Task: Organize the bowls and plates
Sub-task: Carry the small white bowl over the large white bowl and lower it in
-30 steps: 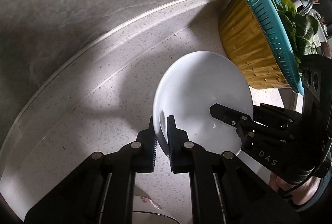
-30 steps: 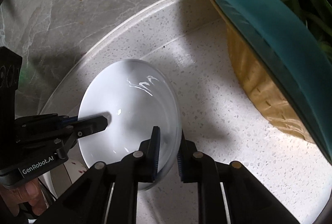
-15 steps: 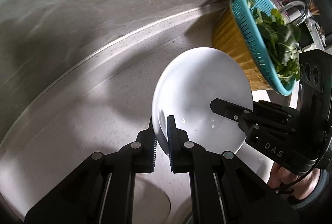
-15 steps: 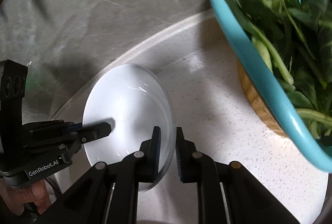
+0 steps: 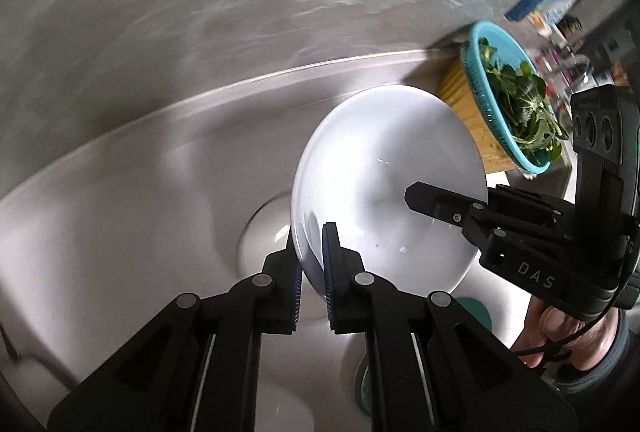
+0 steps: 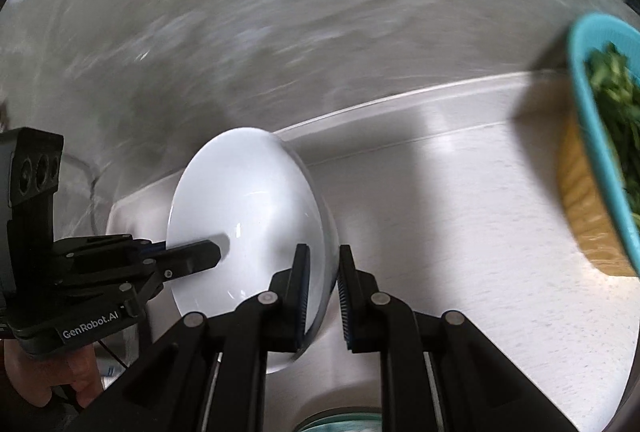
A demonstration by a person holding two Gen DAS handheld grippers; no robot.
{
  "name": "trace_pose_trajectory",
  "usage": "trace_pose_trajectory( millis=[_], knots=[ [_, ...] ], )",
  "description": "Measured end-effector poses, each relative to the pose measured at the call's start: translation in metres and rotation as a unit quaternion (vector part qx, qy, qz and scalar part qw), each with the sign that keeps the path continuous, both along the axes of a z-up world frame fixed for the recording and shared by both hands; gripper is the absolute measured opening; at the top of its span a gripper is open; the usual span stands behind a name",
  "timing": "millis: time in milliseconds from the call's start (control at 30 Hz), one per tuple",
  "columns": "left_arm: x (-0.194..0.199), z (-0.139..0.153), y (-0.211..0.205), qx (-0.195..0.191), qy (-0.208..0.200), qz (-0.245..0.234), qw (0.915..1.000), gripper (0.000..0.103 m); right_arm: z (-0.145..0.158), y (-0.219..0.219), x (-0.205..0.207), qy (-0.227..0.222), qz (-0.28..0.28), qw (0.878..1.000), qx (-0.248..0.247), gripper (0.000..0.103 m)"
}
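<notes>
While both grippers pinch opposite rims of the white bowl, it hangs in the air above the speckled countertop, clear of its back edge. The left gripper and right gripper are each clamped on the thin rim; I judge uneven pulling or a tilt could let the glossy rim slip. Near the back edge, a teal colander holds leafy greens.
</notes>
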State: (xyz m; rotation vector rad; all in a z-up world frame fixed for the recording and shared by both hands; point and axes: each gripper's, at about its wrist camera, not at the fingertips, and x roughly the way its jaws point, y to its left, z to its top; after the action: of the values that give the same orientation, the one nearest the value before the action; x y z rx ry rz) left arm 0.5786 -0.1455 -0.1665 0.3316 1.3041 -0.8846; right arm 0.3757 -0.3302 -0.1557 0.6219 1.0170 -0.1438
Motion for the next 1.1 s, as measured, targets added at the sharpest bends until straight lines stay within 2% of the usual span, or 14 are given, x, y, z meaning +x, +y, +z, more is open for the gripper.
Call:
trace_pose_trajectory(
  millis=[267,500,800,1100],
  knots=[
    [-0.018,0.004,0.120,0.000,0.005,0.091,0.9959,0.008,0.001,0.088,0.021,0.002,0.099,0.995,0.006,0.016],
    [-0.049,-0.010,0.214,-0.001,0.024,0.158,0.9872,0.008,-0.010,0.153,0.027,0.019,0.172,0.985,0.009,0.016],
    [-0.091,-0.048,0.273,0.003,0.055,0.196,0.9790,0.008,-0.039,0.197,0.017,0.063,0.221,0.973,0.009,0.016],
    [-0.109,-0.086,0.286,0.019,0.078,0.200,0.9766,0.008,-0.068,0.199,0.009,0.104,0.233,0.967,0.008,0.015]
  ],
)
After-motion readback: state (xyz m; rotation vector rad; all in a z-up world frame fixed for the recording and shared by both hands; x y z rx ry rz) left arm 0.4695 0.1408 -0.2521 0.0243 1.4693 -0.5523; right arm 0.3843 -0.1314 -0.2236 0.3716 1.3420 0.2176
